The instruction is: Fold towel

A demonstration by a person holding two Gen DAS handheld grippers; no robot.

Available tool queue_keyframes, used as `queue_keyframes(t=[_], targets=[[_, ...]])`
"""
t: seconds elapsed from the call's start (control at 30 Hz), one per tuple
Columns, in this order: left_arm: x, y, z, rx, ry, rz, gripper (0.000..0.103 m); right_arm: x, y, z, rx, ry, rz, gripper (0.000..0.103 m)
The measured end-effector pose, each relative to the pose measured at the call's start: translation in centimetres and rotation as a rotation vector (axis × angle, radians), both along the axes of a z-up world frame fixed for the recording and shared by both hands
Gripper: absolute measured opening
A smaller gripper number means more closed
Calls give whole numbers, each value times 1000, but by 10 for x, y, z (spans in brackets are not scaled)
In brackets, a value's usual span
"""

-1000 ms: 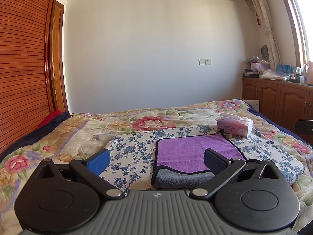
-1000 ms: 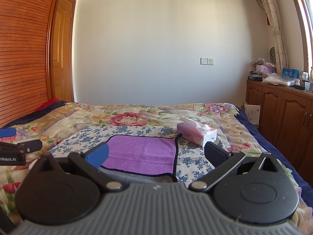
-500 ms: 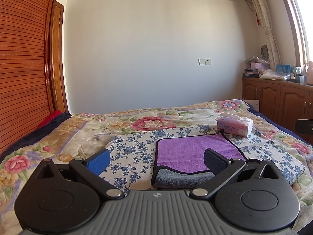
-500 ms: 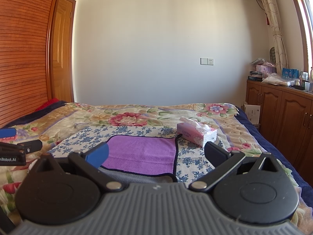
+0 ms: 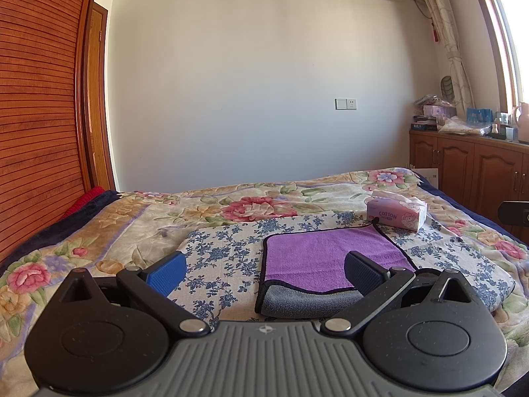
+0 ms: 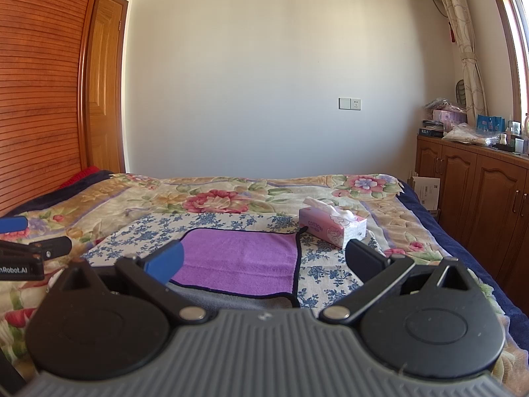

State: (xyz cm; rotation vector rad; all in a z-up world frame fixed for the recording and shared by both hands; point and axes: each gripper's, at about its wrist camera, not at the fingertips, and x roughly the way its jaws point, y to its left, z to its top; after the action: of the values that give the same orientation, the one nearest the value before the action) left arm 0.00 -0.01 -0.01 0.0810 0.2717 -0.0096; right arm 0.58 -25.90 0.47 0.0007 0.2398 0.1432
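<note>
Bed (image 5: 99, 231) carries the purple towel (image 5: 324, 258) flat on a blue-flowered cloth (image 5: 224, 248), folded edge nearest, so left gripper (image 5: 264, 269) and right gripper (image 6: 264, 259) hover short of it, jaws wide and empty, likely staging for a fold.

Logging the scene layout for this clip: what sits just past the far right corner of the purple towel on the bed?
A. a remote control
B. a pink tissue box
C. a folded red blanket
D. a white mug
B: the pink tissue box marked COTTON stands on the bedspread just beyond the far right corner of the purple towel.
</note>
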Motion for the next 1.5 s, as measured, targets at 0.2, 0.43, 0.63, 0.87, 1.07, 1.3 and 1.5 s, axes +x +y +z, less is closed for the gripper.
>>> queue_keyframes(t=[0.2, 0.43, 0.63, 0.87, 1.07, 1.3, 1.5], targets=[[0, 0, 0, 1, 0, 0, 103, 0, 0, 0, -1, 0, 0, 103], [0, 0, 0, 1, 0, 0, 103, 0, 0, 0, 0, 0, 0, 103], [0, 0, 0, 2, 1, 0, 103, 1, 0, -1, 0, 0, 0, 103], [0, 0, 0, 2, 1, 0, 103, 0, 1, -1, -1, 2, 1, 103], [0, 0, 0, 2, 2, 0, 103, 1, 0, 0, 0, 4, 1, 103], [0, 0, -1, 5, 12, -1, 103, 4, 1, -2, 0, 20, -1, 103], [8, 0, -3, 9, 25, 2, 103, 9, 1, -3, 2, 33, -1, 103]])
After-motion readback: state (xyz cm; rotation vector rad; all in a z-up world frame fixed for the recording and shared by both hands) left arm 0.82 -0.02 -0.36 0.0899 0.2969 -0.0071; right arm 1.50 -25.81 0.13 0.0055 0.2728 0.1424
